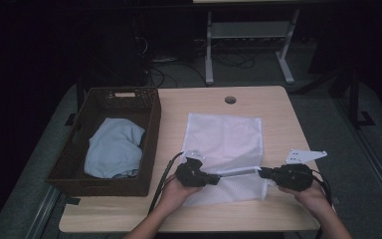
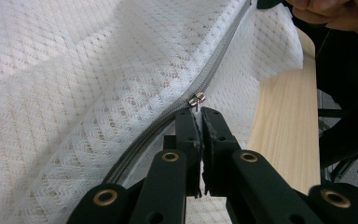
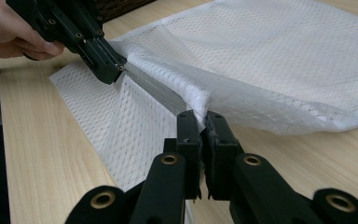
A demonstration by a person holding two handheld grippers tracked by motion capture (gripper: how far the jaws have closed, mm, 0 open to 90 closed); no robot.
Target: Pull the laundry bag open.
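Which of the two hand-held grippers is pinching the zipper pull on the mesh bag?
The left hand-held gripper: its jaws are shut on the small metal zipper pull. The right hand-held gripper instead clamps the mesh bag at its corner.

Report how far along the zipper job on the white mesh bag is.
Done: white mesh laundry bag lies flat on the wooden table. In hand: left gripper is shut on the small metal zipper pull; right gripper pinches the bag's edge. Left: whether the grey zipper is open is unclear; the light blue garment lies in the dark wicker basket.
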